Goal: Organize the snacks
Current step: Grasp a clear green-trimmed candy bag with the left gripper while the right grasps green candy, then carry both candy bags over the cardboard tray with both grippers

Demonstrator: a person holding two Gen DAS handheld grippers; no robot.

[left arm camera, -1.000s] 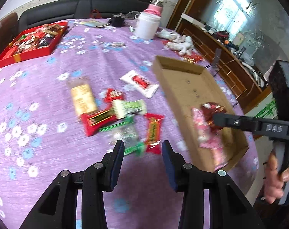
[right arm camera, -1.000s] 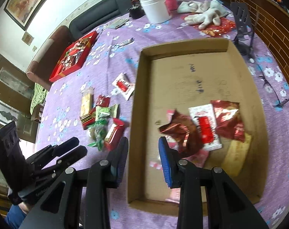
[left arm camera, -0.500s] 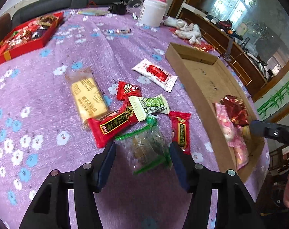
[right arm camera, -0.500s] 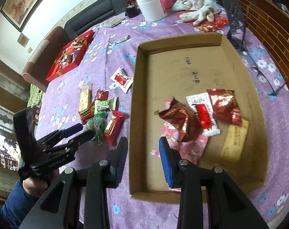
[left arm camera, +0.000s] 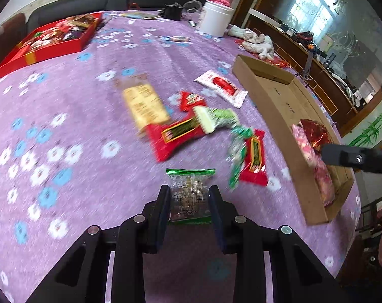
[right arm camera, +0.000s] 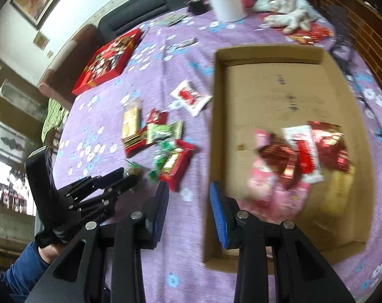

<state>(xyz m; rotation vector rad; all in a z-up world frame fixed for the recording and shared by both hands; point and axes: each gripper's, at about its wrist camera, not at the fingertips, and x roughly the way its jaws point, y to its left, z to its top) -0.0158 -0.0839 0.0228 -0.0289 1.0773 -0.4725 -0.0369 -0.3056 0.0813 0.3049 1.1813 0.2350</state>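
Right at the bottom of the left wrist view, the left gripper [left arm camera: 189,203] has its two fingers clamped on a clear packet with green edges [left arm camera: 189,193], which sits upright between the pads, above the purple flowered tablecloth [left arm camera: 72,116]. Just beyond it, at about one o'clock, lies a small red candy bar [left arm camera: 254,157] beside a crumpled green wrapper [left arm camera: 237,149]. A touch further, at twelve o'clock, a long red bar [left arm camera: 174,136] overlaps a green and white packet [left arm camera: 217,120], with a yellow biscuit pack [left arm camera: 144,106] at eleven and a small red sachet [left arm camera: 191,99] behind. Further still, a white packet with a red label [left arm camera: 222,88] lies near the cardboard tray [left arm camera: 262,93], which runs along the two to four o'clock side and holds pink and red wrappers [left arm camera: 313,136]. Far off at ten o'clock rests a red gift box [left arm camera: 52,41]; at one o'clock stands a white jar [left arm camera: 216,17].

Over in the right wrist view, the right gripper [right arm camera: 189,195] hangs open with nothing between its fingers, straddling the tray's near left wall [right arm camera: 211,151]. The tray's snacks lie at two o'clock, blurred. The loose snack pile [right arm camera: 163,141] sits at eleven o'clock on the cloth.
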